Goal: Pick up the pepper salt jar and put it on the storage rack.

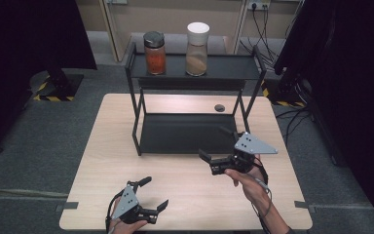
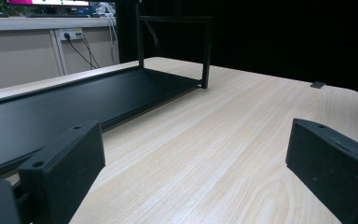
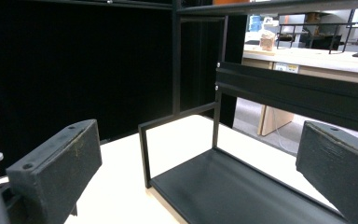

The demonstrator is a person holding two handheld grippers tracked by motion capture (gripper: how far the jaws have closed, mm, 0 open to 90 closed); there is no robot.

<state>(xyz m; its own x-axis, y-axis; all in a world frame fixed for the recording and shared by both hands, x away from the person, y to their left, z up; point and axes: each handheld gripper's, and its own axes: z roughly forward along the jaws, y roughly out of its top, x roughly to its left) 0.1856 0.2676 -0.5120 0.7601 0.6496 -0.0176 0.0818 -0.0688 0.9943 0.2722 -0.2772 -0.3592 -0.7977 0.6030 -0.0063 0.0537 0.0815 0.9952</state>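
A black two-tier rack [image 1: 189, 83] stands at the back of the wooden table [image 1: 107, 161]. On its top shelf stand a jar with a dark lid and red contents [image 1: 155, 53] and a taller jar with a white lid and beige contents [image 1: 197, 48]. My left gripper [image 1: 155, 193] lies low near the table's front left, open, with bare tabletop between its jaws [image 2: 196, 163]. My right gripper [image 1: 207, 161] hovers in front of the rack's right half, pointing left along it. It is open with nothing between its fingers [image 3: 196, 172] and looks at the lower shelf [image 3: 242, 191].
The rack's lower shelf [image 1: 187, 132] is bare. A small round black grommet [image 1: 219, 107] sits in the tabletop behind the rack. Dark screens flank the table on both sides. Grey floor surrounds it.
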